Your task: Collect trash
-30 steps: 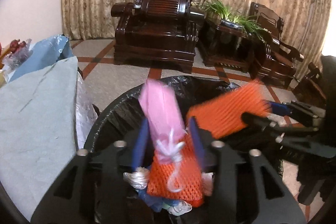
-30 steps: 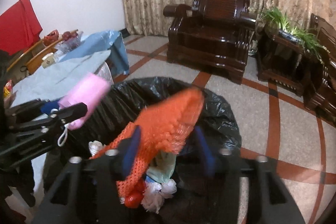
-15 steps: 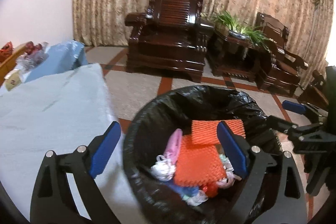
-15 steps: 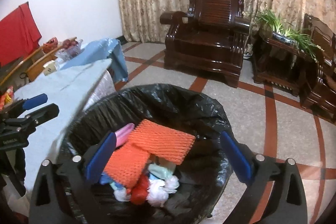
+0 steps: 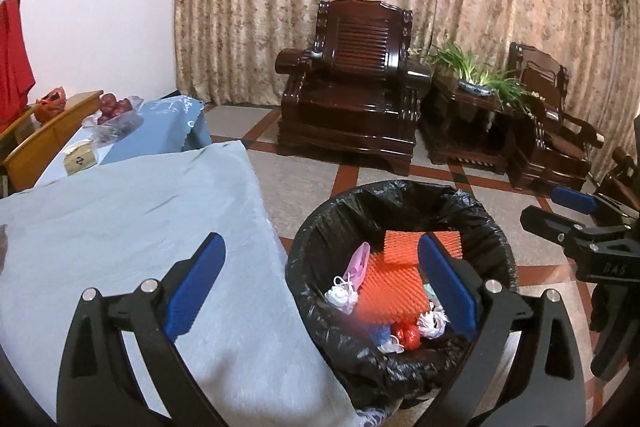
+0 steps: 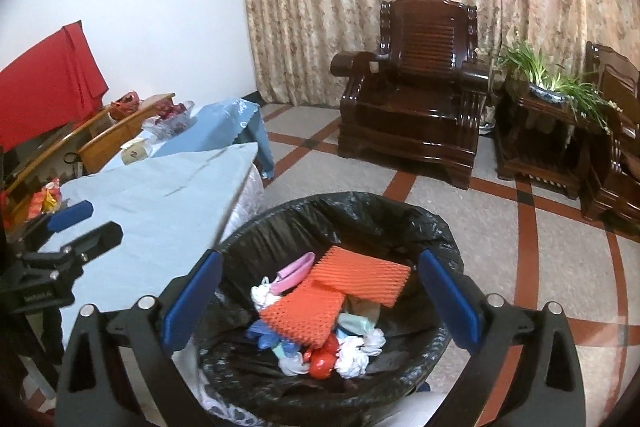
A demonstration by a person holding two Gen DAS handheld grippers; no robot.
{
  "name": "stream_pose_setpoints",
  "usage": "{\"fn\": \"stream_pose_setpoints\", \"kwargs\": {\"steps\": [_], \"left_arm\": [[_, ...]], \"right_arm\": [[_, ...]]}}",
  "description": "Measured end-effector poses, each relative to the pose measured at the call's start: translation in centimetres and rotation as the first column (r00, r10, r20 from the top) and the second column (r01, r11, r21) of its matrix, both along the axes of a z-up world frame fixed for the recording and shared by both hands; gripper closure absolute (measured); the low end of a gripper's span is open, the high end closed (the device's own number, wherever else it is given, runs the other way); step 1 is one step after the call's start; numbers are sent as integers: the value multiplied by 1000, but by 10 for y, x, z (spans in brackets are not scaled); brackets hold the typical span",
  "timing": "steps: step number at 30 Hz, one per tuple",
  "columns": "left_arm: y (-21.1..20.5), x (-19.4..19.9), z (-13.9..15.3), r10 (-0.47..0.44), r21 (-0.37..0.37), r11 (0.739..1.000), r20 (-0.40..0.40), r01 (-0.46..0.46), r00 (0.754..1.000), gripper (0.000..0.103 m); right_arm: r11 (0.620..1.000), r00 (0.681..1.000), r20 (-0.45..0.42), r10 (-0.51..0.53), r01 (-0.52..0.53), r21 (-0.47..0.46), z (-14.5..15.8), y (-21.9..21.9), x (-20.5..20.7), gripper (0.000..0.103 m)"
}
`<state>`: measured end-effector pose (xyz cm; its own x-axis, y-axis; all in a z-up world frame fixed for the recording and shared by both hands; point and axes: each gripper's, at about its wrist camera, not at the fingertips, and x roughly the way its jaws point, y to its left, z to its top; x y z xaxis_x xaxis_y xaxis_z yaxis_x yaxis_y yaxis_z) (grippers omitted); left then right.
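A bin lined with a black bag stands on the floor beside the table. In it lie two orange foam nets, one partly over the other, a pink bag and several knotted white, blue and red scraps. My left gripper hangs above the bin's left rim and the table edge; its jaws are opening, with nothing between them. Over the bin, my right gripper is open and holds nothing.
A table under a light blue cloth touches the bin's left side. Fruit in a clear bowl and a small box sit at its far end. Dark wooden armchairs and a plant stand line the curtain wall.
Both grippers let go: the pink bag and the orange net dropped into the bin. Both jaws spread wide and both grippers rose; the left one moved left over the table edge.
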<state>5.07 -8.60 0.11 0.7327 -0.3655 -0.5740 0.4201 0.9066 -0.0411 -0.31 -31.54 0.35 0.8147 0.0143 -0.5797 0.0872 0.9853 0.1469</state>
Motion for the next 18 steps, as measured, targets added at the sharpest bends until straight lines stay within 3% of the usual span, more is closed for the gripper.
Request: {"fn": "stream_pose_setpoints", "kwargs": {"steps": [18], "left_arm": [[15,-40,34,50,-15,999,76,-48,996,9]], "right_arm": [[998,996,66,53,-50,-43,33,38,-26,6]]}}
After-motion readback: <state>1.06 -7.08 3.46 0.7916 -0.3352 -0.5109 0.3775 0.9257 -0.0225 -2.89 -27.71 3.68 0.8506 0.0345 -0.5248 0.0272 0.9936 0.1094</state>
